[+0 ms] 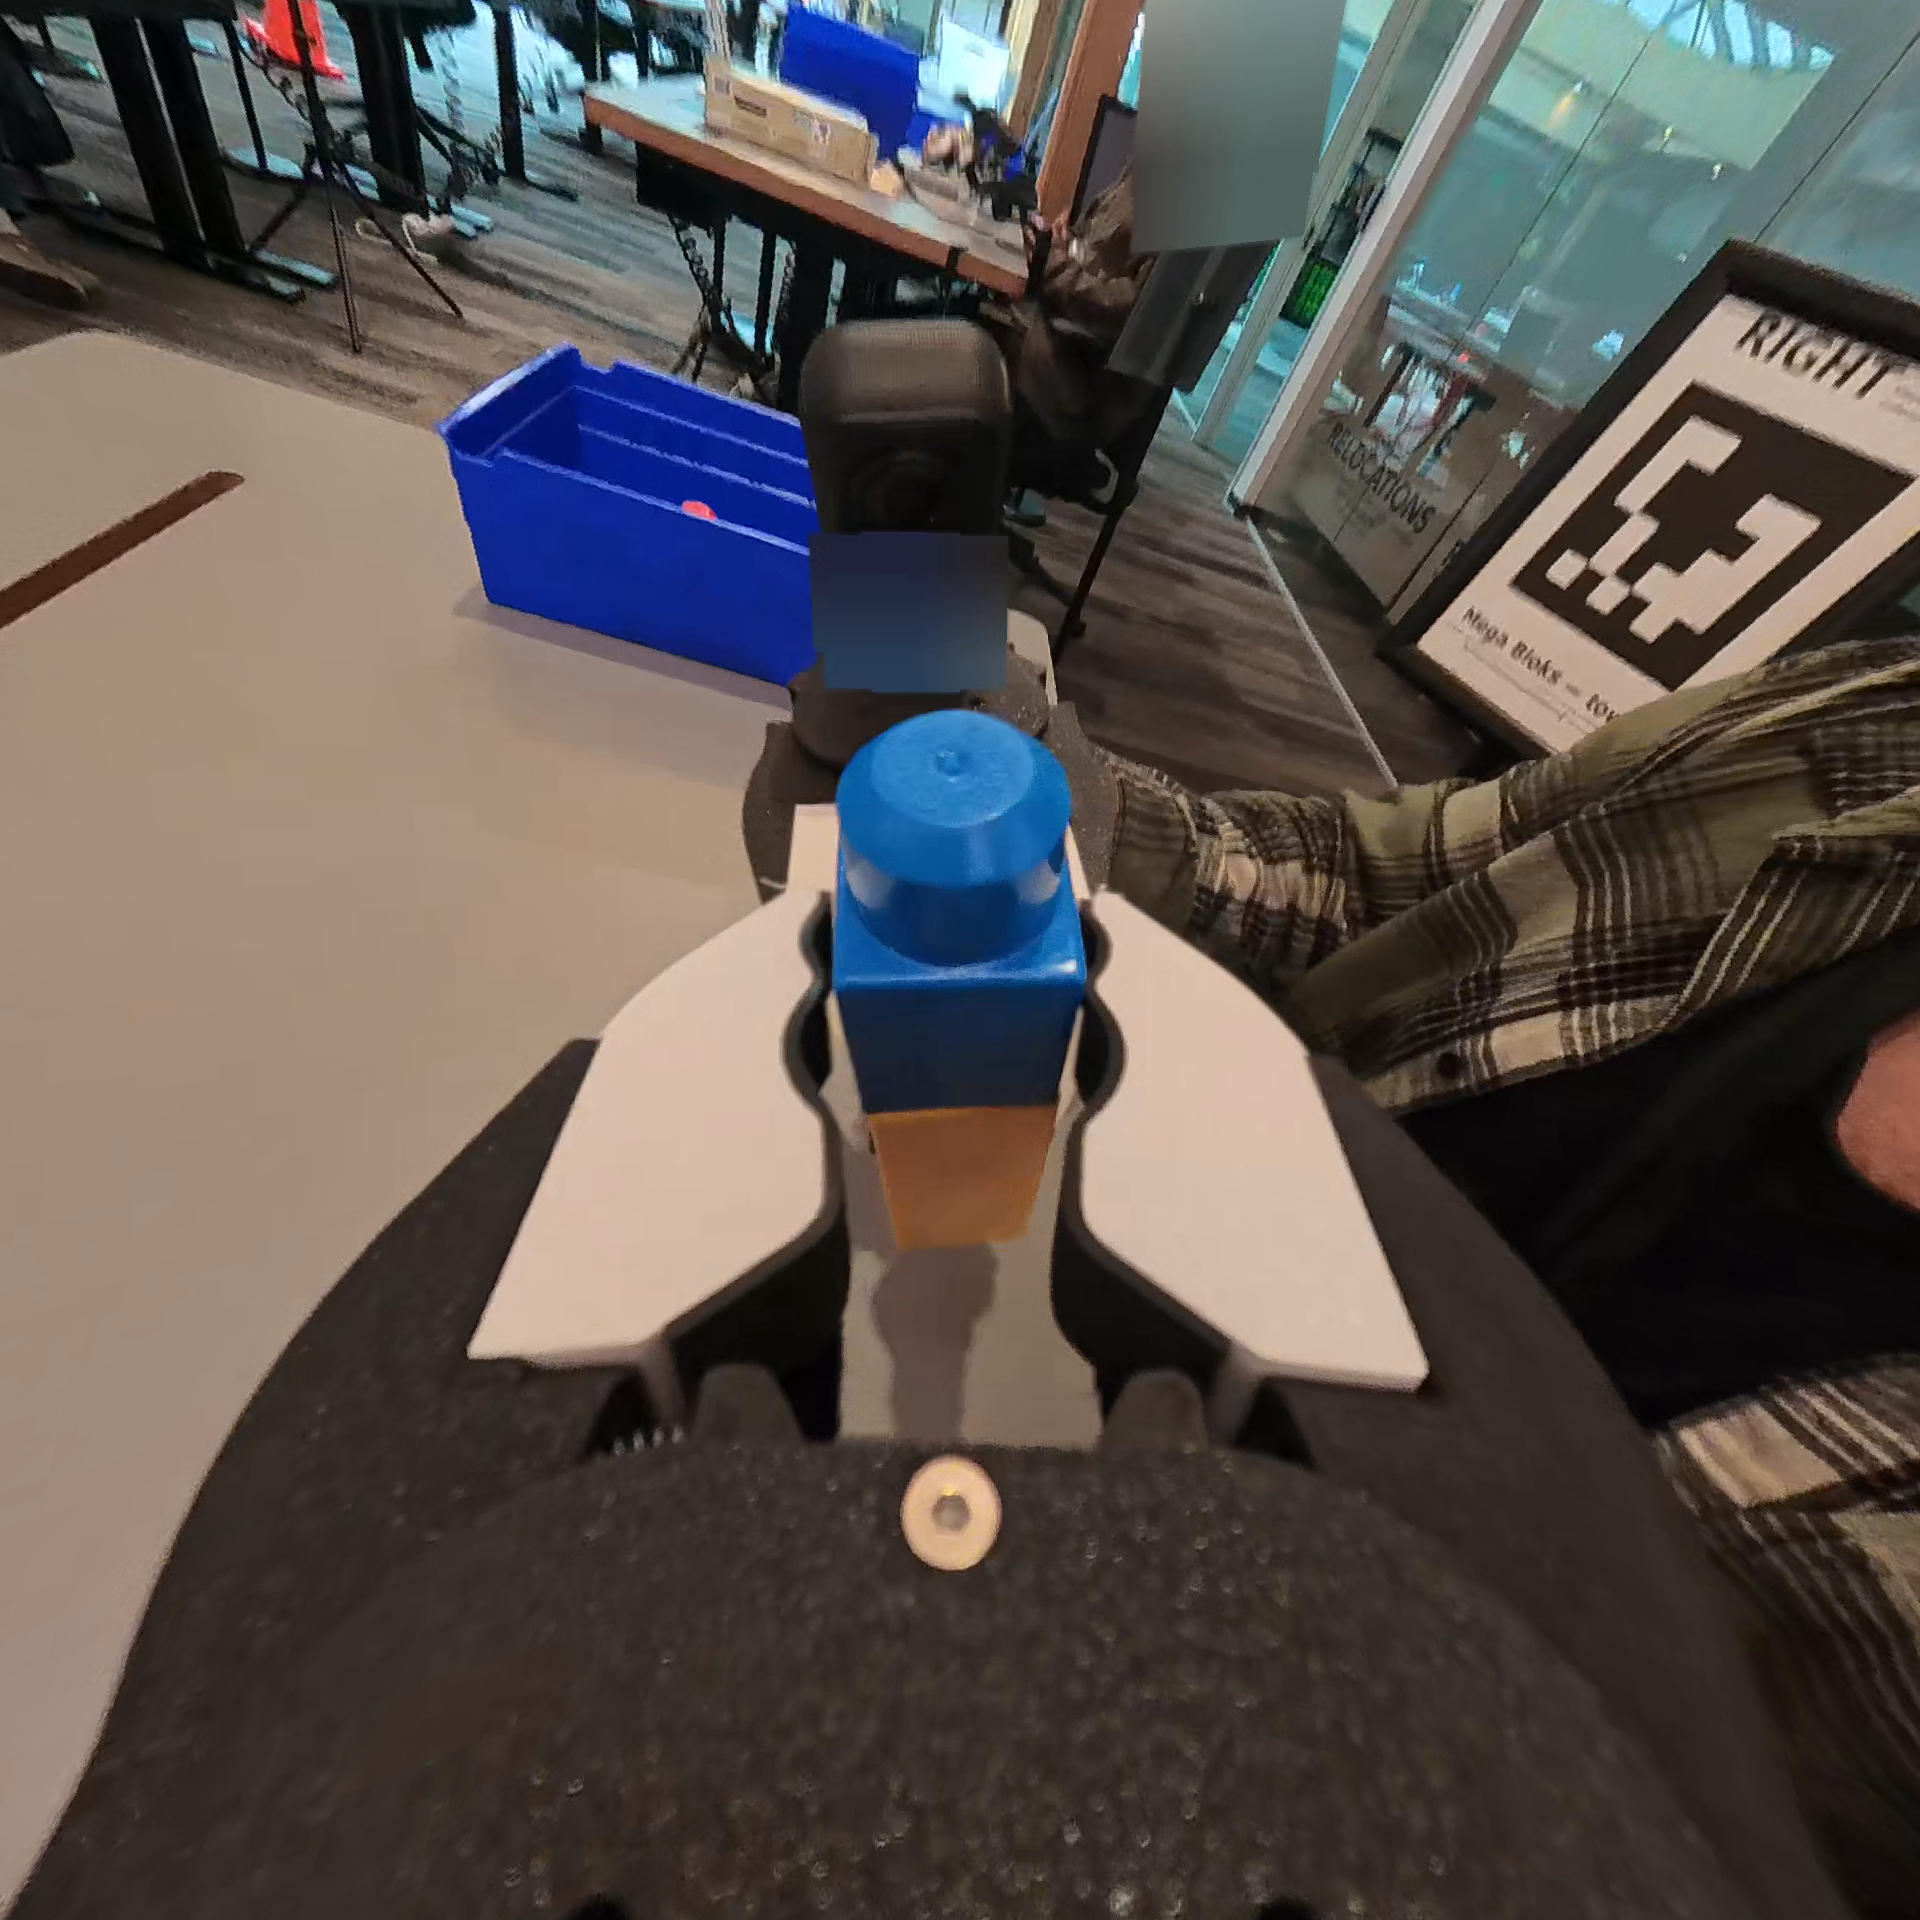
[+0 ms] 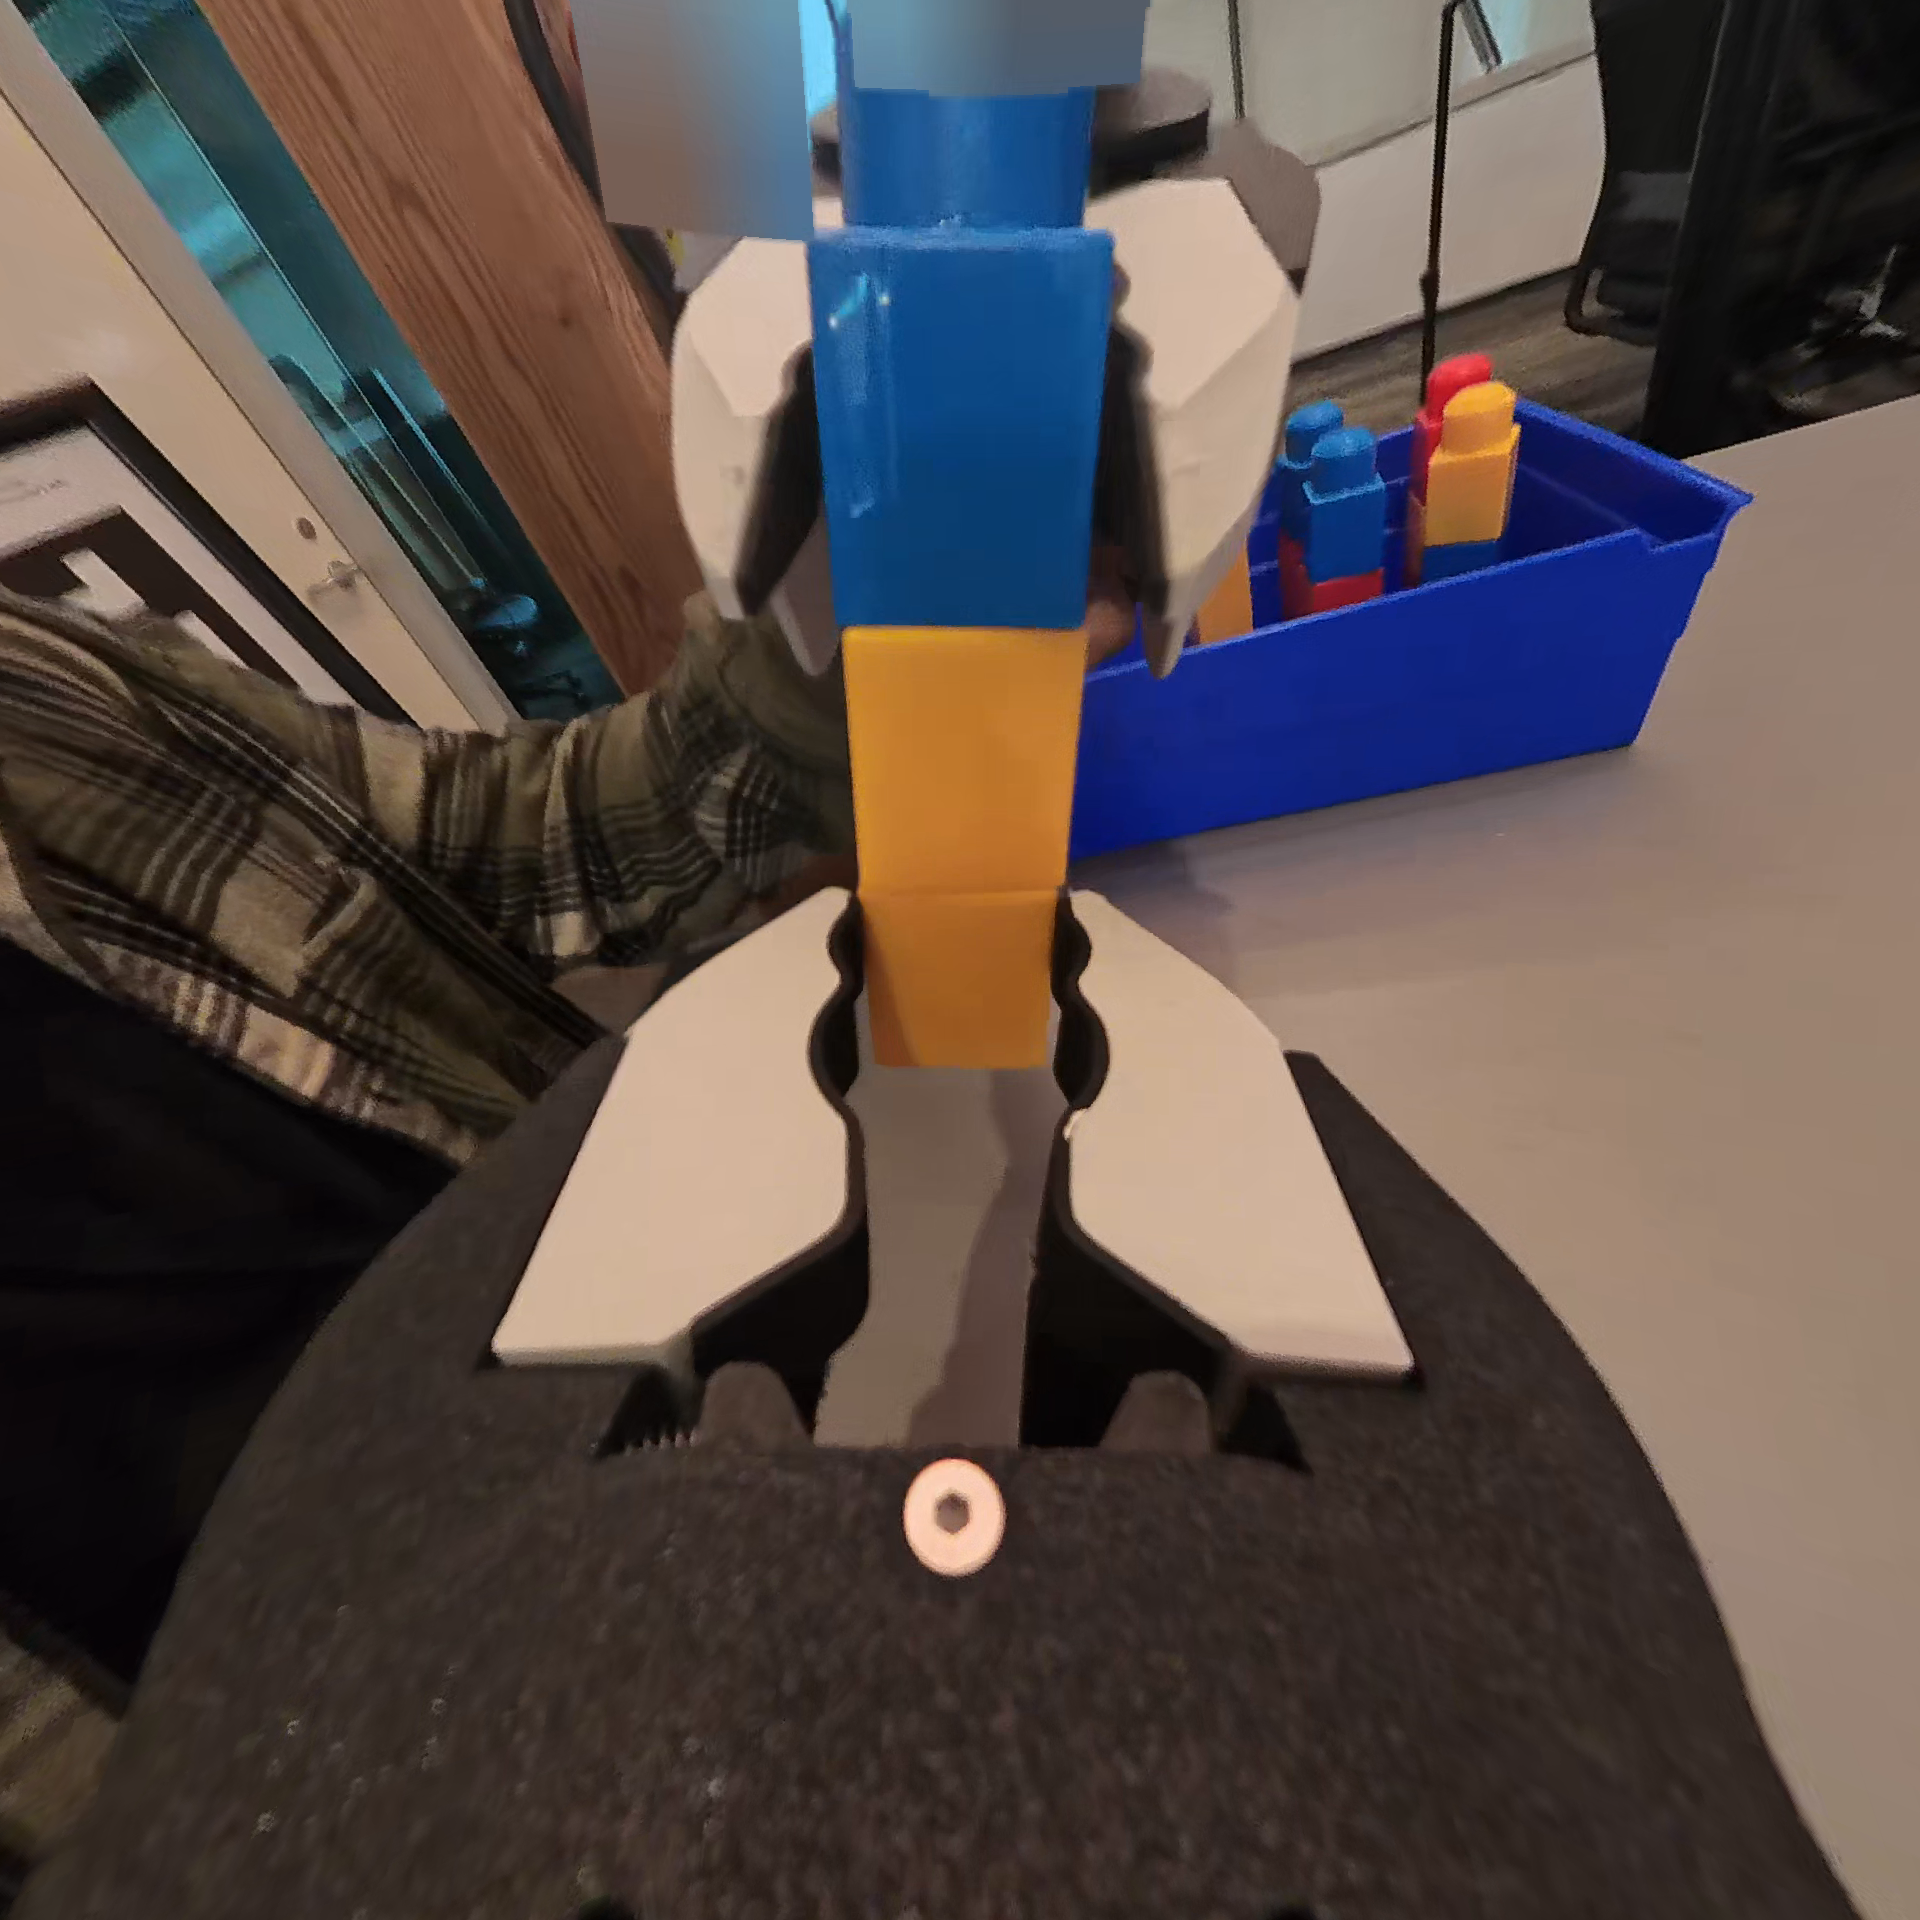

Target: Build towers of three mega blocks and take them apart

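A tower of three blocks stands upright: a blue block [image 1: 956,997] [image 2: 961,416] on top, a yellow block [image 2: 961,758] in the middle and a second yellow block [image 2: 956,982] at the bottom. My left gripper [image 1: 956,935] is shut on the blue block; it also shows in the right wrist view [image 2: 987,634], coming from the far side. My right gripper [image 2: 958,914] is shut on the bottom yellow block. In the left wrist view only one yellow block [image 1: 956,1184] shows under the blue one. I cannot tell whether the tower touches the table.
A blue bin [image 1: 623,561] [image 2: 1403,717] stands on the grey table [image 1: 260,883] [image 2: 1558,1091] and holds a blue and red tower [image 2: 1335,509] and a red and yellow tower [image 2: 1465,468]. A plaid sleeve [image 1: 1507,914] [image 2: 312,831] lies beside the tower. A framed marker sign [image 1: 1683,520] stands at the right. My hands' fingertips stand some 6 cm from each other.
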A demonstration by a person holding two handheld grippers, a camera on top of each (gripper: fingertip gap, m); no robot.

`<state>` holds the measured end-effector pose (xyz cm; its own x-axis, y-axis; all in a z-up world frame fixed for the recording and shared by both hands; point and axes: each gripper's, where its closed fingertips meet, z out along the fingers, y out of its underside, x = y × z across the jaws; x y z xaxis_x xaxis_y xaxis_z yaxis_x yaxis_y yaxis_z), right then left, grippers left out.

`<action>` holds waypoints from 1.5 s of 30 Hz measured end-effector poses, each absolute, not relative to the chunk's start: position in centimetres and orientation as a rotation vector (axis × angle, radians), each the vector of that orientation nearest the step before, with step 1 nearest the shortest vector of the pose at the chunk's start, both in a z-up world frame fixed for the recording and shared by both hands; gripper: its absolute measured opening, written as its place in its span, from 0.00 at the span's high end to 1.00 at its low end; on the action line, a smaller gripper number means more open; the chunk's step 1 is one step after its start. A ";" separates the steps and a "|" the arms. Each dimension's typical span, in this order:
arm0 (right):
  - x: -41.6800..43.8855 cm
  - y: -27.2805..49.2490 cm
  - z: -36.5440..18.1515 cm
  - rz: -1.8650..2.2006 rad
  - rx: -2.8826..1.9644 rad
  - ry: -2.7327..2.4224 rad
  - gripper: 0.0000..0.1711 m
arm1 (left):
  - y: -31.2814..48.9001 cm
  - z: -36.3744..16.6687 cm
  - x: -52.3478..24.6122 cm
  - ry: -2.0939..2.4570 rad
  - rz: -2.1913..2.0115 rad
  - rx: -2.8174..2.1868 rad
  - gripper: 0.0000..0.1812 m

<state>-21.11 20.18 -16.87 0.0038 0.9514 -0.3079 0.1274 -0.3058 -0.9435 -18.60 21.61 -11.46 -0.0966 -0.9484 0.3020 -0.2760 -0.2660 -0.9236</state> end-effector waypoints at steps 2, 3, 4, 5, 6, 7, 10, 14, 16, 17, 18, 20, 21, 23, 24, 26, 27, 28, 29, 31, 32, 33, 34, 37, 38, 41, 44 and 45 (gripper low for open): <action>-20.7 20.5 -16.4 1.455 -1.506 -1.058 0.80 | 22.1 -11.0 -18.9 1.265 -1.443 -1.534 0.67; -20.3 20.8 -16.2 1.478 -1.496 -1.017 0.80 | 22.3 -11.0 -19.1 1.224 -1.463 -1.525 0.67; -20.0 21.1 -16.1 1.490 -1.485 -0.981 0.80 | 22.4 -11.3 -19.4 1.192 -1.480 -1.520 0.66; -19.6 21.4 -15.9 1.496 -1.470 -0.949 0.80 | 22.4 -11.8 -19.6 1.169 -1.498 -1.522 0.66; -19.3 21.6 -15.7 1.505 -1.453 -0.926 0.80 | 22.4 -12.5 -19.7 1.152 -1.519 -1.531 0.66; -19.1 21.7 -15.6 1.516 -1.442 -0.908 0.80 | 22.2 -13.3 -19.7 1.141 -1.541 -1.539 0.66; -18.9 21.6 -15.4 1.543 -1.426 -0.899 0.80 | 21.6 -15.3 -19.2 1.133 -1.583 -1.566 0.67; -19.0 21.6 -15.2 1.551 -1.418 -0.894 0.80 | 21.2 -16.5 -18.4 1.165 -1.578 -1.587 0.72; -18.9 21.7 -15.0 1.559 -1.416 -0.873 0.80 | 21.1 -16.8 -18.1 1.192 -1.561 -1.591 0.75; -18.9 21.9 -15.1 1.552 -1.422 -0.865 0.80 | 20.9 -16.7 -18.0 1.200 -1.564 -1.581 0.78; -18.8 21.9 -15.0 1.555 -1.416 -0.862 0.80 | 20.8 -16.6 -18.0 1.205 -1.564 -1.572 0.81; -18.8 21.9 -15.0 1.547 -1.408 -0.861 0.80 | 20.8 -16.7 -17.9 1.215 -1.536 -1.568 0.81; -18.8 21.9 -15.0 1.538 -1.404 -0.871 0.80 | 20.8 -16.7 -17.9 1.219 -1.522 -1.561 0.81; -18.5 21.8 -14.8 1.541 -1.408 -0.908 0.78 | 20.8 -16.8 -17.7 1.214 -1.512 -1.545 0.81; -18.1 22.0 -14.0 1.549 -1.391 -0.907 0.73 | 20.7 -16.8 -17.6 1.213 -1.508 -1.540 0.81; -17.2 22.9 -12.2 1.496 -1.375 -0.902 0.62 | 20.6 -17.0 -17.4 1.223 -1.508 -1.529 0.81; -16.9 23.5 -11.5 1.449 -1.387 -0.909 0.58 | 20.4 -17.1 -17.3 1.231 -1.510 -1.527 0.81; -16.6 23.9 -10.8 1.415 -1.393 -0.933 0.58 | 20.3 -17.3 -17.1 1.239 -1.508 -1.522 0.81; -16.6 24.1 -10.1 1.399 -1.399 -0.961 0.57 | 20.2 -17.3 -16.9 1.247 -1.510 -1.517 0.81; -16.9 24.4 -9.4 1.387 -1.437 -1.019 0.55 | 20.1 -17.5 -16.5 1.261 -1.504 -1.519 0.81; -17.1 24.4 -9.3 1.380 -1.459 -1.060 0.59 | 20.0 -17.5 -16.3 1.270 -1.505 -1.516 0.81; -17.3 24.2 -9.3 1.391 -1.465 -1.105 0.68 | 20.0 -17.6 -16.2 1.270 -1.504 -1.518 0.81; -17.4 23.6 -9.0 1.435 -1.456 -1.149 0.79 | 20.2 -17.6 -16.1 1.257 -1.501 -1.524 0.81; -17.6 24.0 -8.7 1.399 -1.475 -1.130 0.79 | 20.8 -17.1 -16.3 1.218 -1.528 -1.493 0.81; -17.6 23.9 -8.8 1.387 -1.468 -1.129 0.79 | 21.2 -16.6 -16.3 1.182 -1.531 -1.477 0.79; -17.8 23.7 -9.3 1.407 -1.458 -1.115 0.79 | 22.0 -15.1 -16.3 1.119 -1.540 -1.441 0.70; -18.3 23.4 -10.0 1.439 -1.463 -1.111 0.79 | 21.9 -14.7 -15.6 1.153 -1.533 -1.437 0.69; -18.4 23.4 -10.3 1.443 -1.468 -1.114 0.79 | 21.7 -14.7 -15.3 1.173 -1.542 -1.430 0.71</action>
